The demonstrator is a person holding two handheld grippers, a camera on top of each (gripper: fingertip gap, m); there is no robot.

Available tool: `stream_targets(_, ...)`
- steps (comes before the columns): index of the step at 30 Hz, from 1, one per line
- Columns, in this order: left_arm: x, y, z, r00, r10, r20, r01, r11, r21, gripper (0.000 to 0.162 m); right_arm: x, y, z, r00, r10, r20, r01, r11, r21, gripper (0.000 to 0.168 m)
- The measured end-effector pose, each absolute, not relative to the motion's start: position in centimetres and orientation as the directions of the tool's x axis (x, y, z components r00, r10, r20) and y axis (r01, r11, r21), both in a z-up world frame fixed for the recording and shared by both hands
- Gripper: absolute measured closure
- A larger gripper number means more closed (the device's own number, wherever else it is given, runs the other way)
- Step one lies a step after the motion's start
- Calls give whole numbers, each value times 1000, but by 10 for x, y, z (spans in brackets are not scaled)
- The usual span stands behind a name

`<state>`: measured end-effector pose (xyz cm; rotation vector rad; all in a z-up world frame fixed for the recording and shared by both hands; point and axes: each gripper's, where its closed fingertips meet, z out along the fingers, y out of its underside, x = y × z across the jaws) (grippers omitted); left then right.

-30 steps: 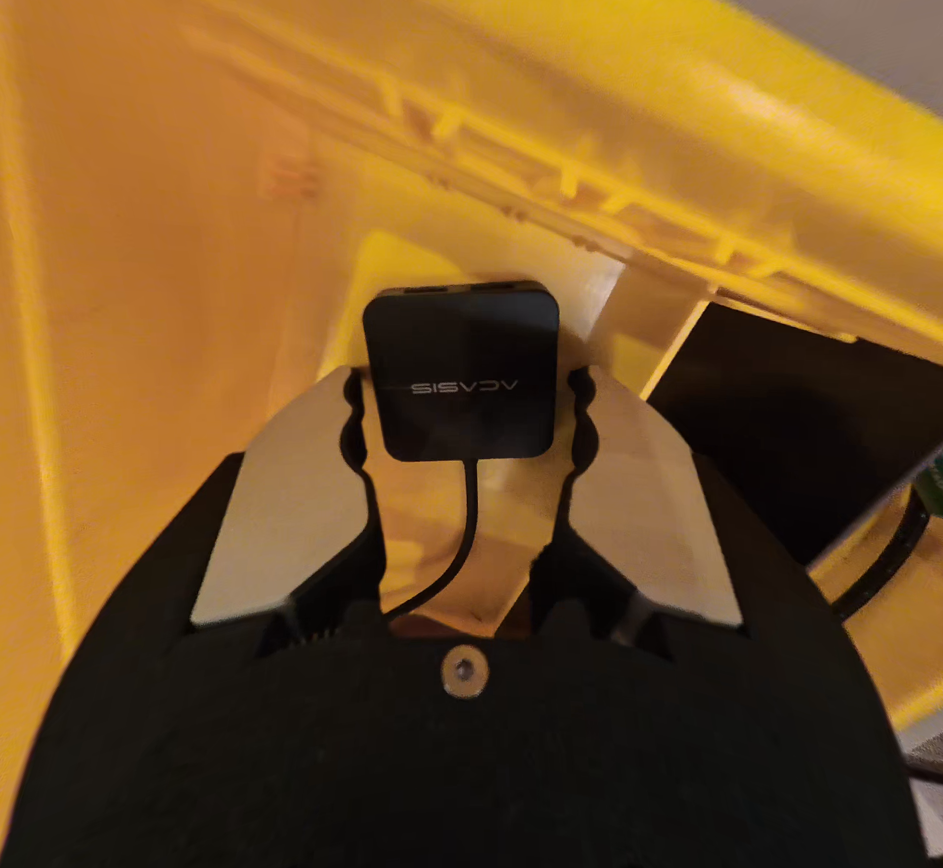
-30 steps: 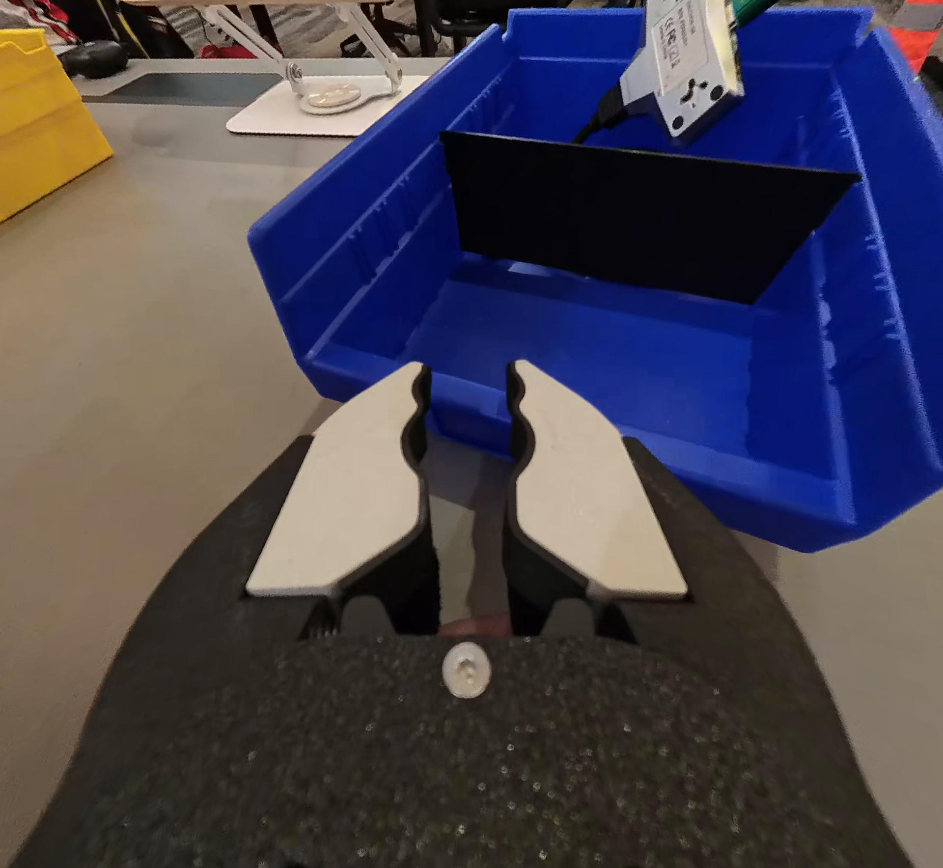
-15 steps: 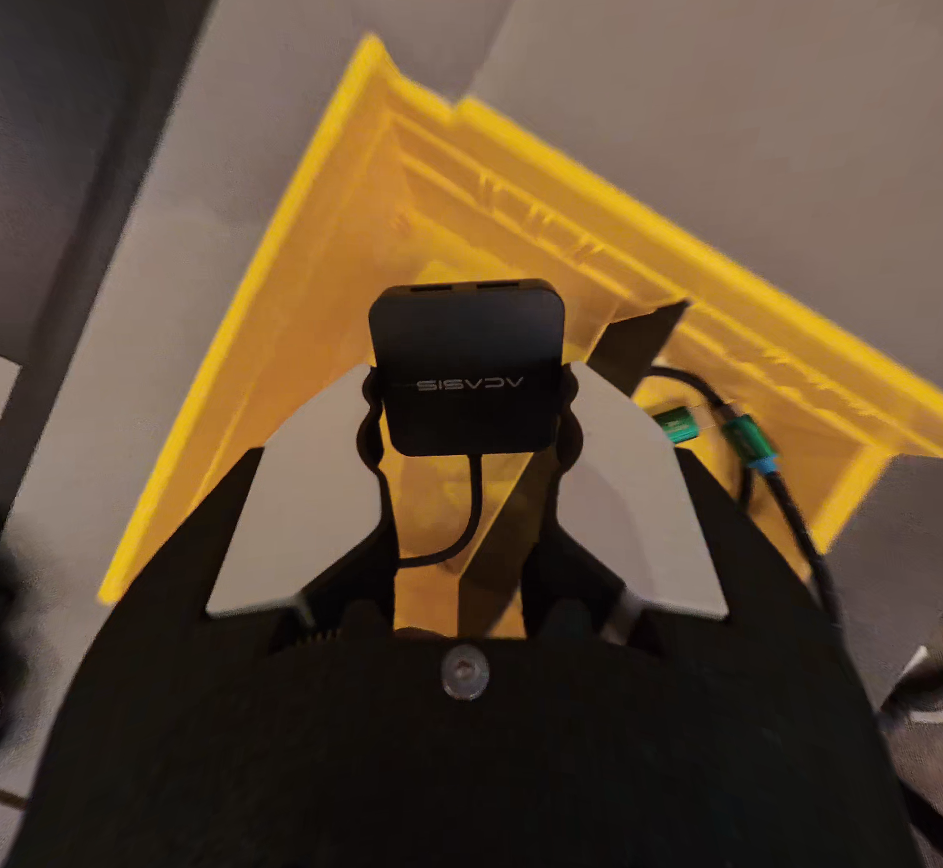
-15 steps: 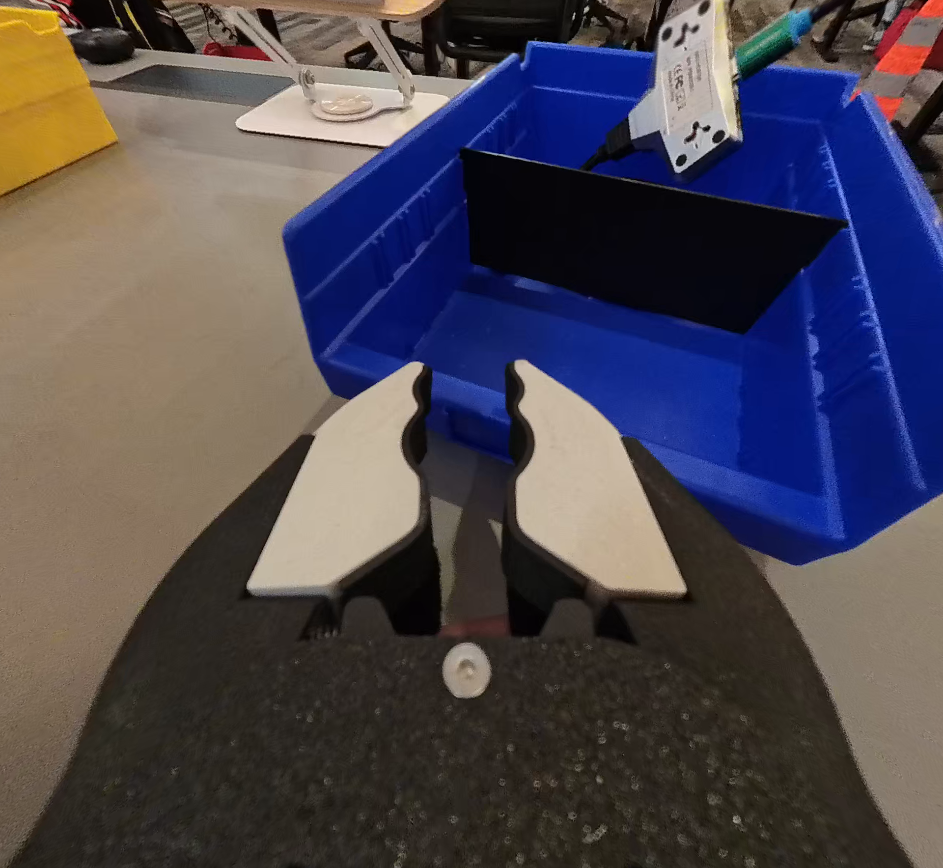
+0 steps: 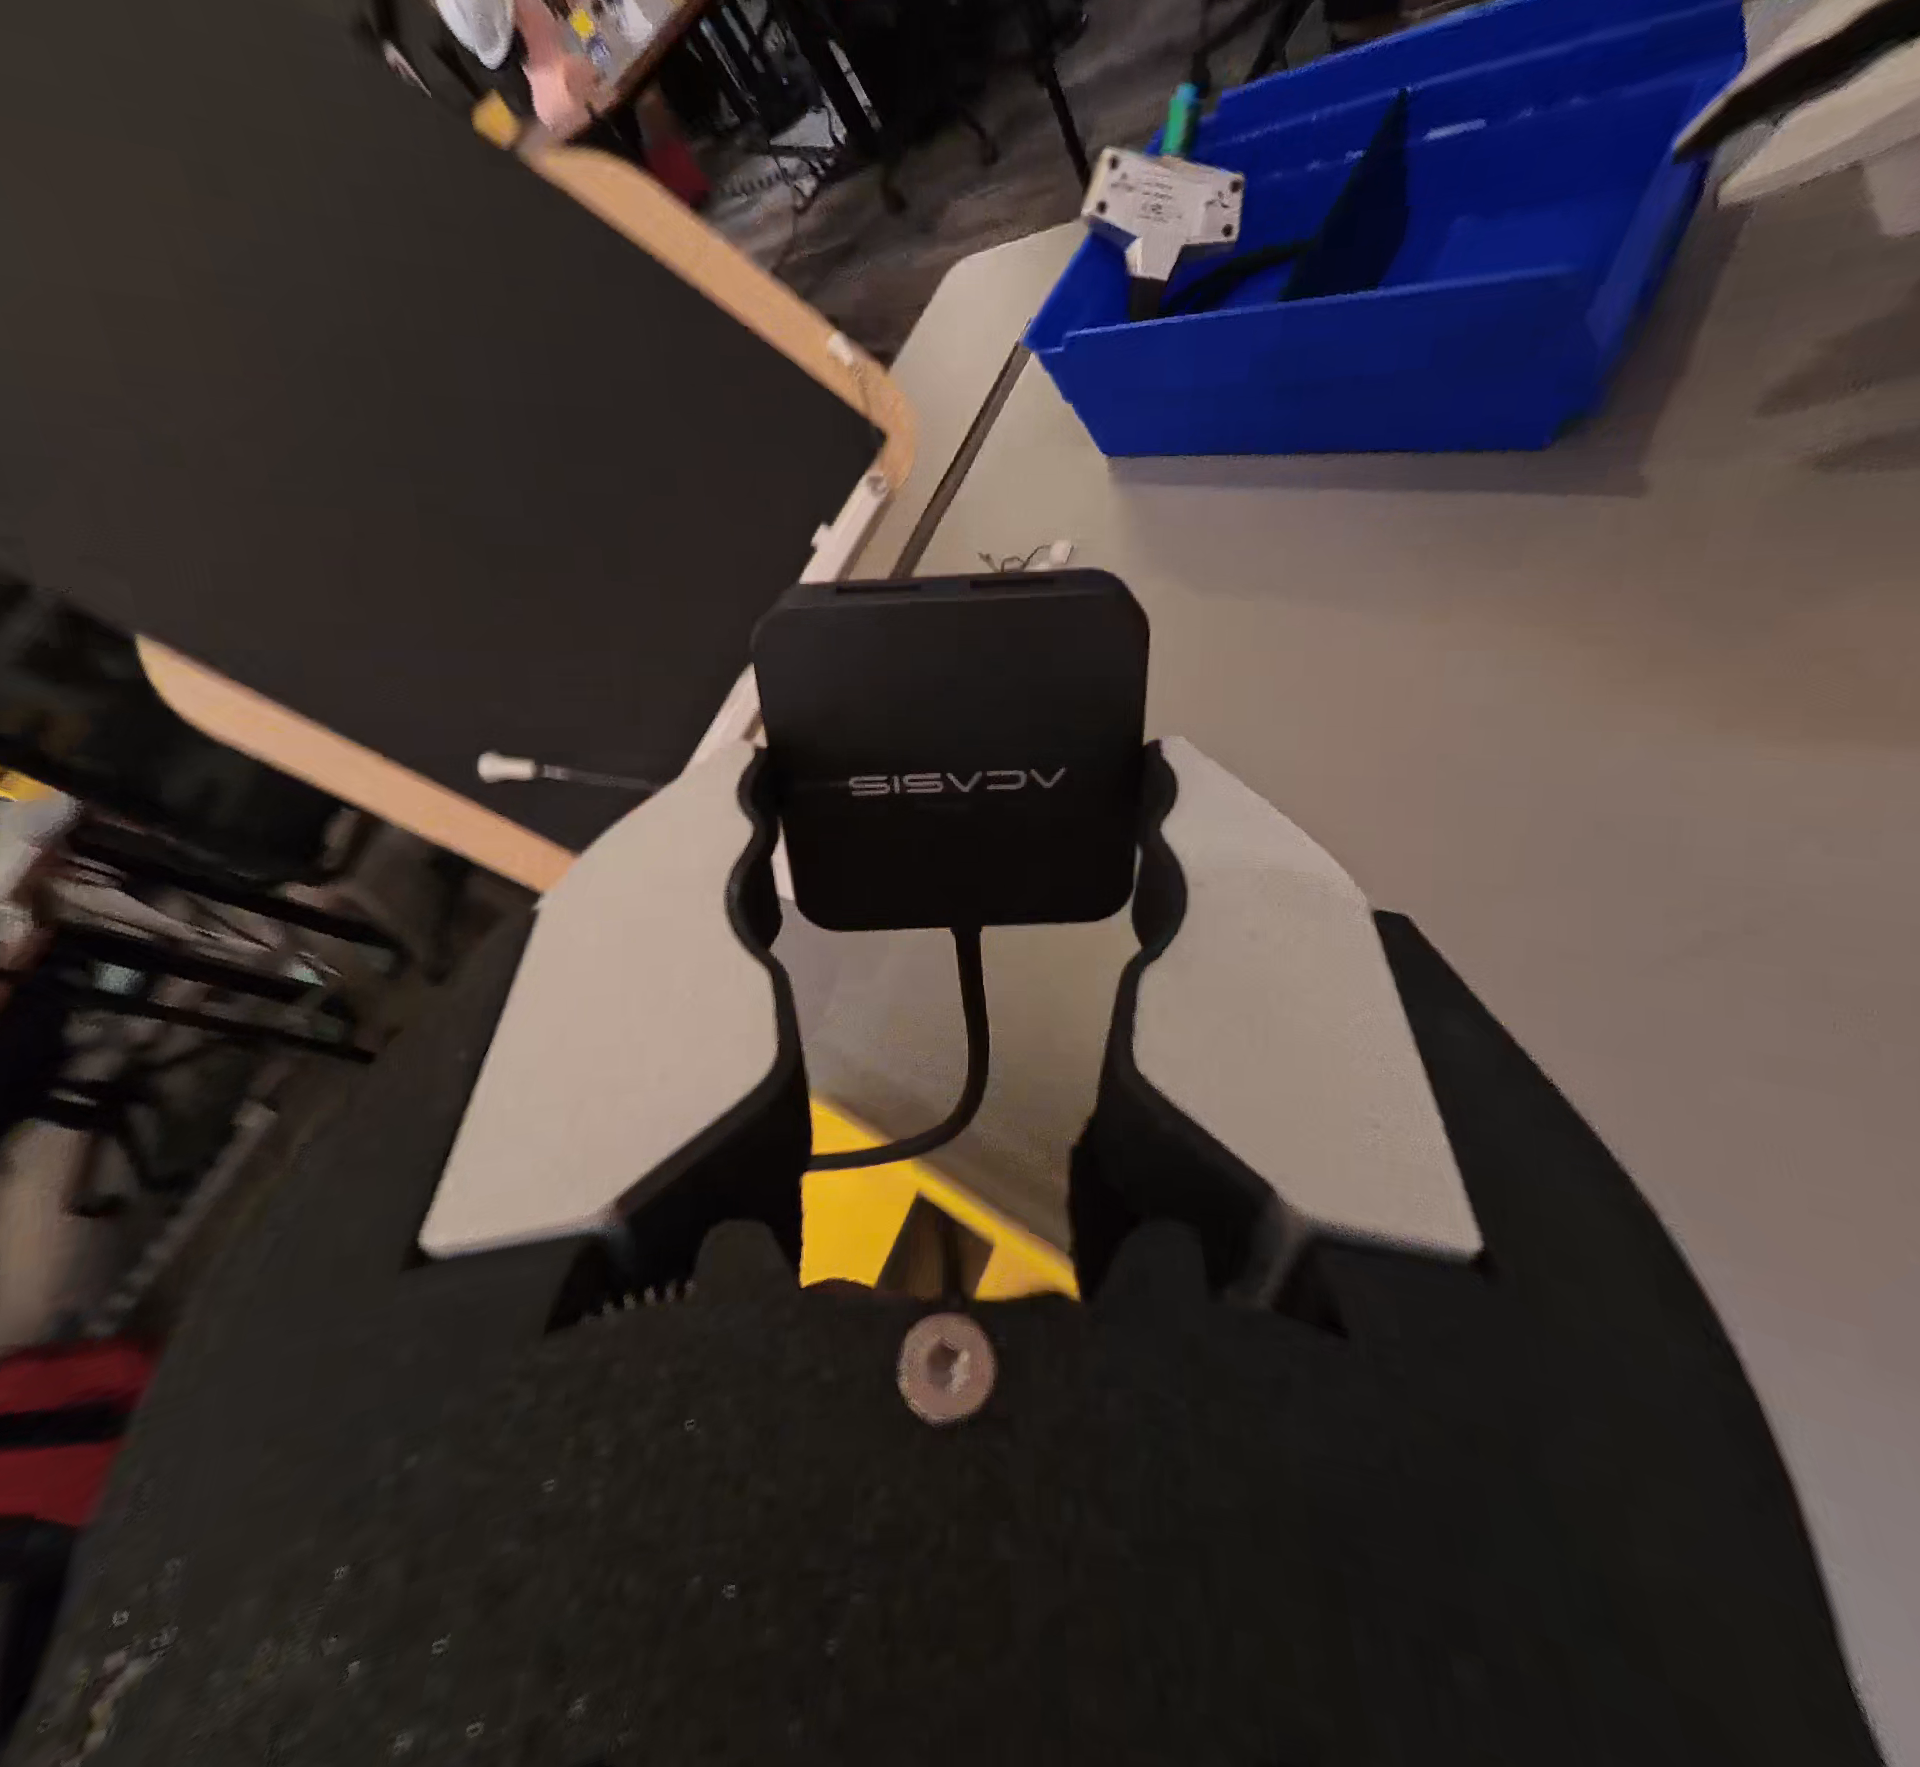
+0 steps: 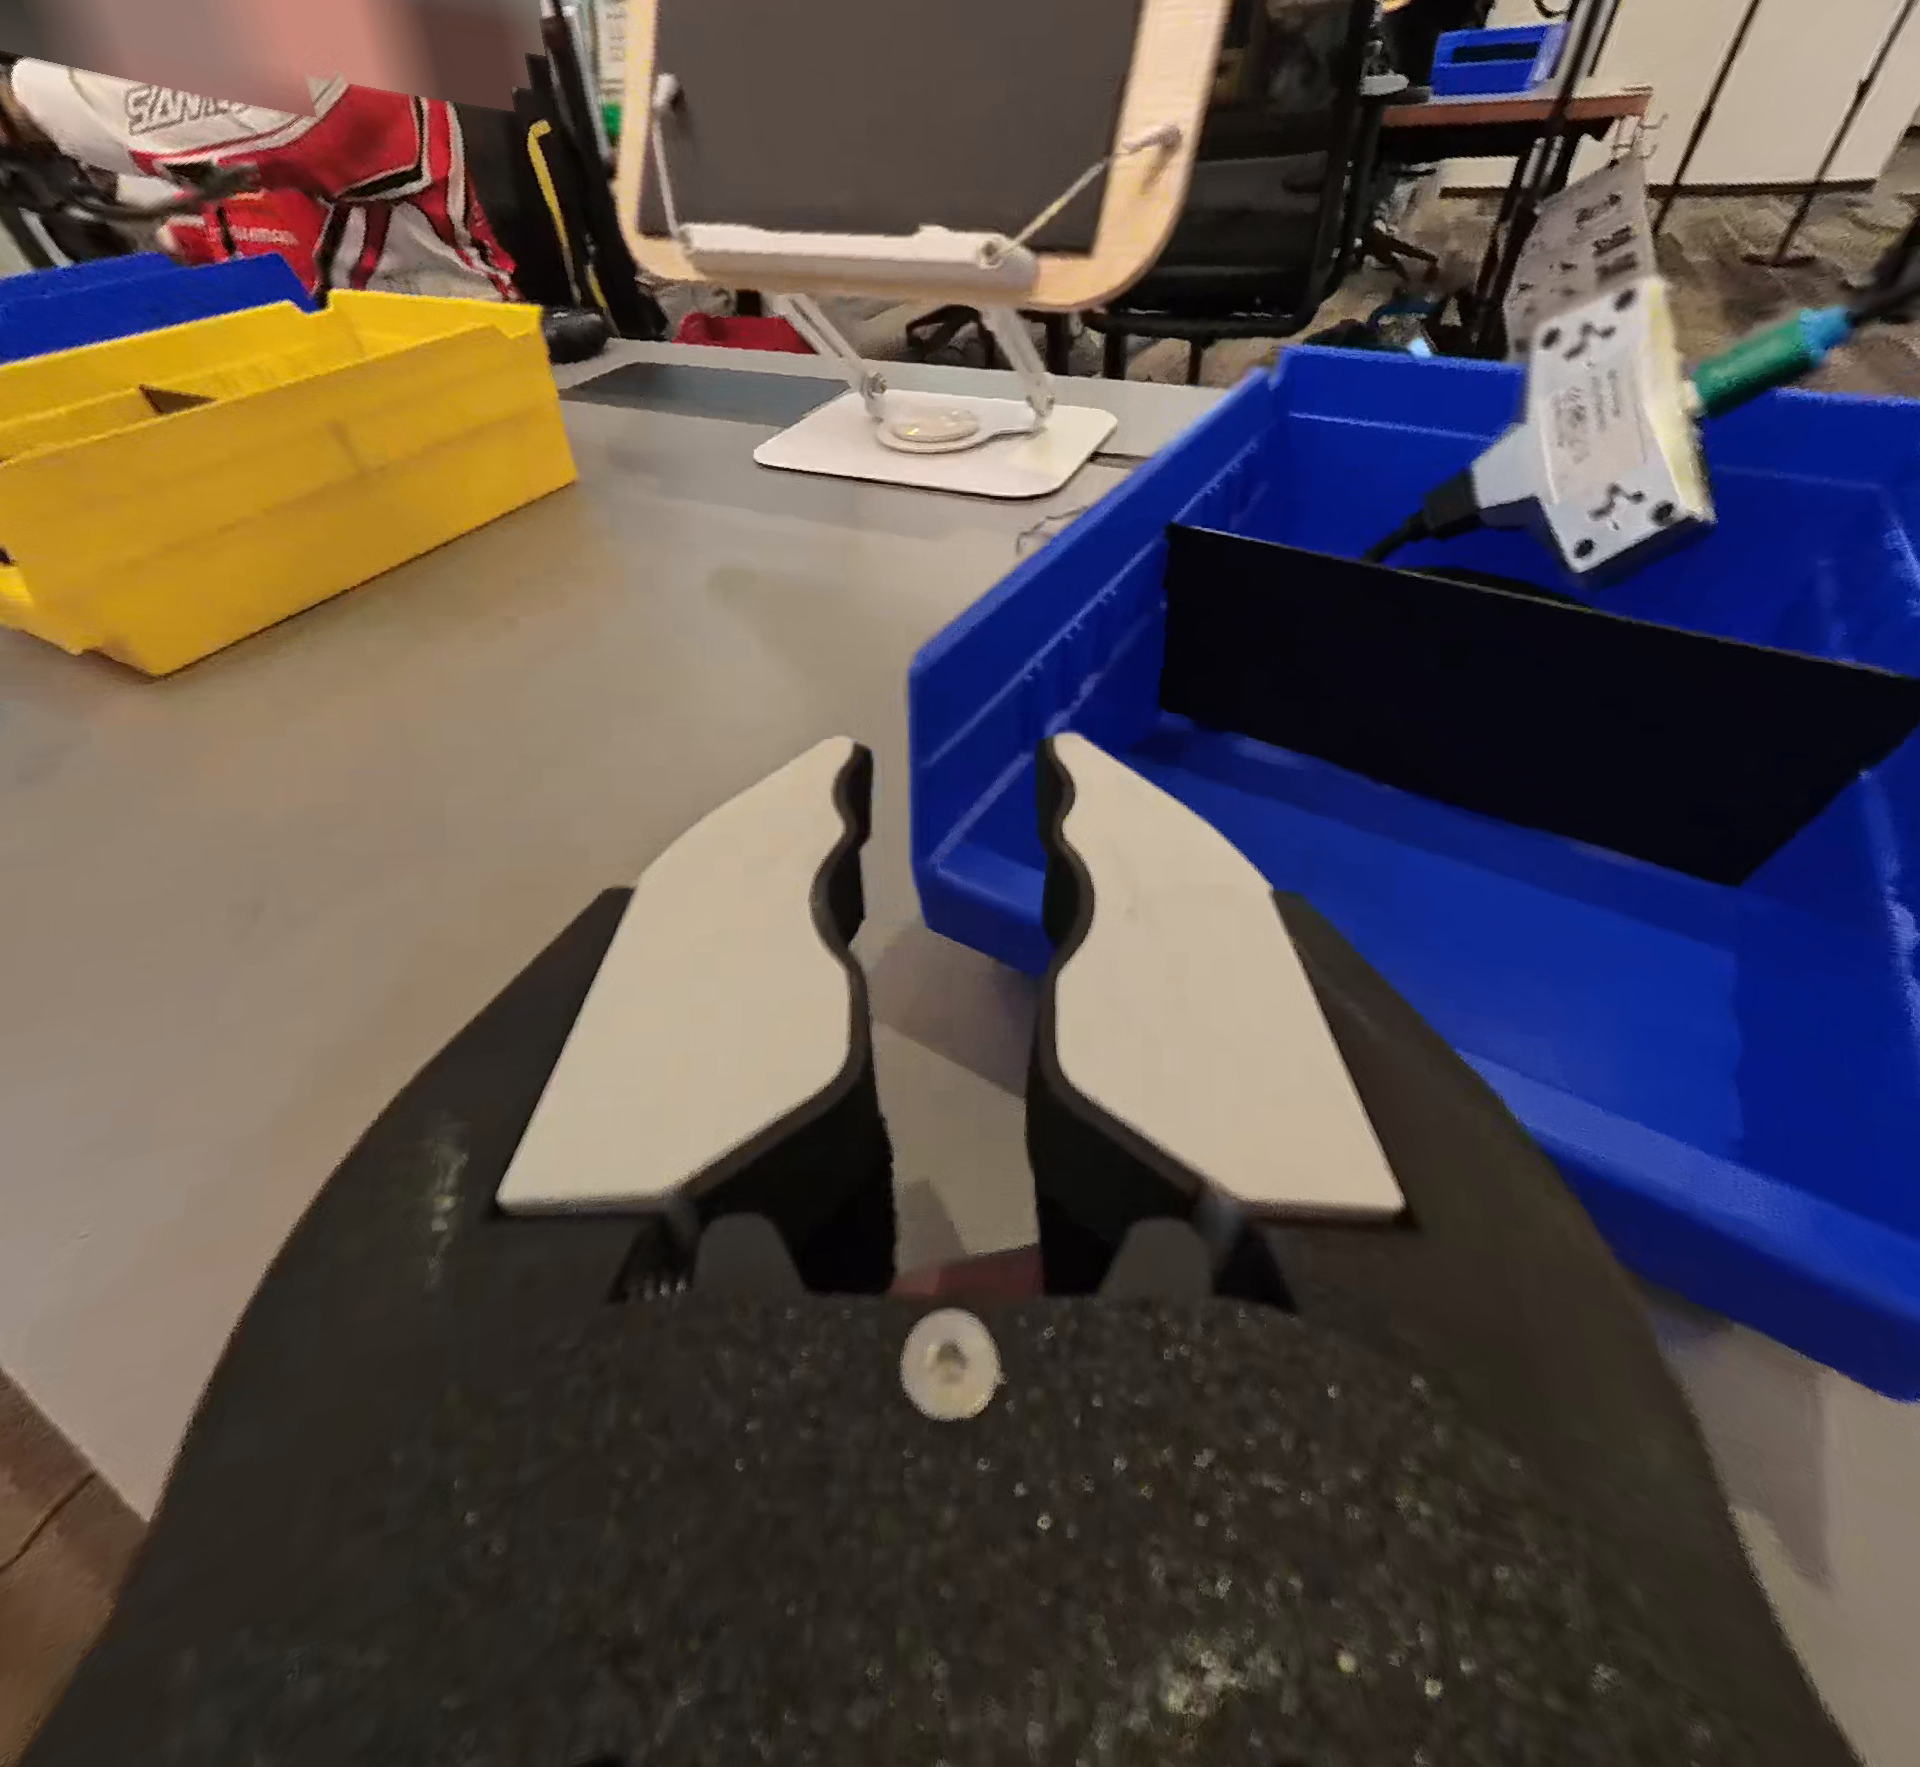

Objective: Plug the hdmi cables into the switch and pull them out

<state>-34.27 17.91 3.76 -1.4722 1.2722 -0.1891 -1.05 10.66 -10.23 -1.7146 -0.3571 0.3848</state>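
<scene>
1. While clamped by its side edges, the black switch (image 5: 951, 746) sits between the left gripper (image 5: 951, 782) fingertips, lifted above the grey table (image 5: 1507, 678); its two ports face forward, away from the wrist, its pigtail cord (image 5: 961, 1052) trailing back.
2. Right gripper (image 6: 951, 844) hangs empty, jaws narrowly parted, near the table's front edge, beside the blue bin (image 6: 1351, 938).
3. No loose HDMI cable is identifiable; a grey adapter (image 6: 1605, 439) with a green plug (image 6: 1756, 367) leans at the bin's far rim.
4. Yellow bin (image 6: 291, 491) sits toward the far left edge.
5. Judgement: a plug must enter along the switch's port axis, from ahead; the free right gripper suits.
</scene>
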Motion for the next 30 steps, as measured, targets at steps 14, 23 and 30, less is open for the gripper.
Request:
stream_targets(14,-189,125,-73,160,-273,-948,-828,486,-280,96,-162,97,-57,528,842,-112,77,-179,-981,131)
stream_targets(23,-197,143,-88,188,-161,-969,-862,447,-241,96,-213,138,-75,503,861,-77,121,-158,-980,155)
stream_targets(30,-252,116,-116,427,-401,-810,-814,219,-538,128,-233,190,-79,516,836,186,270,47,-962,155)
